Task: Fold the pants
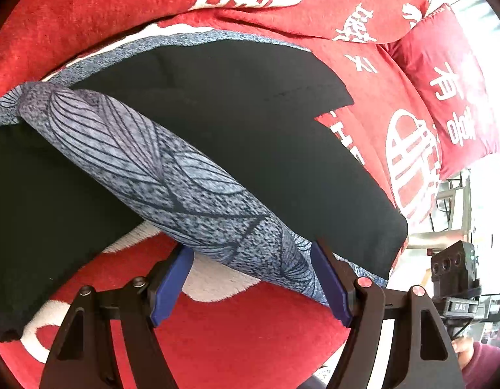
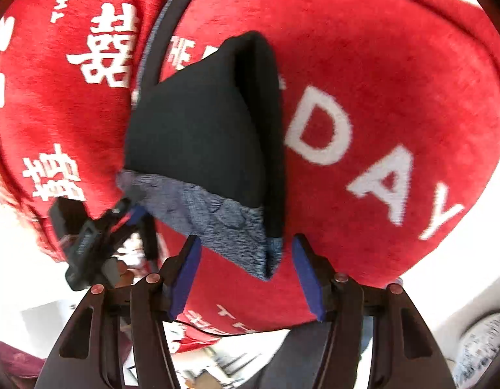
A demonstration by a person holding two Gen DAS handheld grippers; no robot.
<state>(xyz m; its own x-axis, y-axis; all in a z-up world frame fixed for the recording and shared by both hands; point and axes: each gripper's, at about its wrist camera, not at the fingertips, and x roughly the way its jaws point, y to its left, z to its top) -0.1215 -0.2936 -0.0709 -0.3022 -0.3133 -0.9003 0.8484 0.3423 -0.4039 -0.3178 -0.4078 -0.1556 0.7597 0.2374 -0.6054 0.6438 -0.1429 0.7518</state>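
Black pants (image 1: 250,129) lie folded on a red blanket. A grey-blue leaf-patterned band (image 1: 152,162) of them runs diagonally across the left wrist view. My left gripper (image 1: 251,251) is open wide, and the band's lower end sits between its blue pads without being squeezed. In the right wrist view the black pants (image 2: 204,136) come to a folded corner with a grey-blue edge (image 2: 217,227). That corner lies between the tips of my right gripper (image 2: 246,243), whose pads stand apart from it, open. The left gripper (image 2: 88,236) shows at the left, by the band's other end.
A red blanket (image 1: 250,340) with white characters and letters covers the bed (image 2: 379,81). A red pillow (image 1: 451,90) lies at the far right. Beyond the bed's edge are bright floor and furniture (image 1: 451,210). A hand (image 1: 465,351) holds the right gripper's body (image 1: 451,269).
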